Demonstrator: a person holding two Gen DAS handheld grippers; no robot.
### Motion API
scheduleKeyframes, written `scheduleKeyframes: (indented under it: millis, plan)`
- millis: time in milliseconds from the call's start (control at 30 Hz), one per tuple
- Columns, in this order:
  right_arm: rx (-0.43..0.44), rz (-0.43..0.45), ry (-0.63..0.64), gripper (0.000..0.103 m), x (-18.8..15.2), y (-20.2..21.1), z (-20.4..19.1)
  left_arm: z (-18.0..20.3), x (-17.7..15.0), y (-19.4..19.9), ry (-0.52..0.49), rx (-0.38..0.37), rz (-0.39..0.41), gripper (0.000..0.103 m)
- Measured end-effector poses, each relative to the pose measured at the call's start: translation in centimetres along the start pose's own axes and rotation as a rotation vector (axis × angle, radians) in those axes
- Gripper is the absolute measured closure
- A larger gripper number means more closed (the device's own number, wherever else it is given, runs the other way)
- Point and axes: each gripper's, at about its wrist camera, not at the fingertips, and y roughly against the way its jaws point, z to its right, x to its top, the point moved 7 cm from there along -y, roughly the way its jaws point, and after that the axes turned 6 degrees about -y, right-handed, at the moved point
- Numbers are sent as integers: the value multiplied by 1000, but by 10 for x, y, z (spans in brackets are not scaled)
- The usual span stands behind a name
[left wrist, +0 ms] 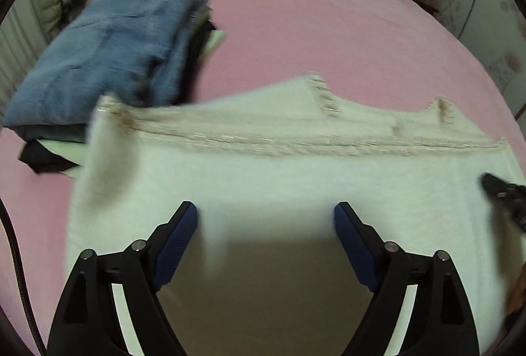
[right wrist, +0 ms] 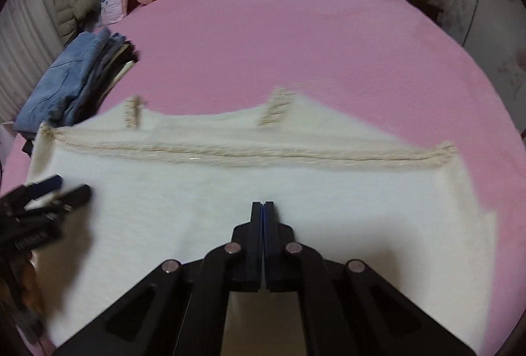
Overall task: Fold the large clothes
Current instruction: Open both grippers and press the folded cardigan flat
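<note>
Left gripper: jaws wide apart, holding nothing, over sweater.
Right gripper: jaws closed flat together; no cloth visibly pinched.
Sweater: spread on pink bed, beside clothes pile.
Handling: likely soft, floppy, light; grip hem corners.

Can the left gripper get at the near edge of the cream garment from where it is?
Probably yes. The left gripper is open right over the cream garment, nothing lies between them, and the right gripper sits off to the side.
</note>
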Motion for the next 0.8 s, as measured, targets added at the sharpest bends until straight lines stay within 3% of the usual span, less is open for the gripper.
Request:
scheduleKeyframes:
  millis: [33, 100, 133, 200, 267, 367, 533, 667, 800]
  plan:
    - [2, 5, 3, 103, 0, 3, 11, -12, -1, -1, 8, 27, -3, 17]
    - [-159, 19, 26, 103, 0, 8, 43, -35, -7, -4, 39, 71, -14, 17]
    - [-180, 18, 9, 103, -2, 10, 63, -44, -10, -5, 57, 59, -12, 17]
    - [-141, 22, -52, 103, -7, 14, 89, -51, -14, -4, 48, 56, -4, 17]
    - [-181, 26, -67, 103, -9, 18, 104, -50, -15, -2, 21, 68, 3, 17]
    - [-175, 23, -102, 103, -9, 20, 110, -52, -15, 1, 26, 78, -2, 17]
    - [-186, 8, -141, 100, -6, 30, 89, -50, -18, 22, 77, 108, -42, 17]
    - [-83, 30, -135, 100, -15, 62, 52, -45, -31, 61, 128, 72, -7, 17]
    - [21, 21, -91, 100, -49, 88, 6, -34, -61, 92, 164, 58, 1, 17]
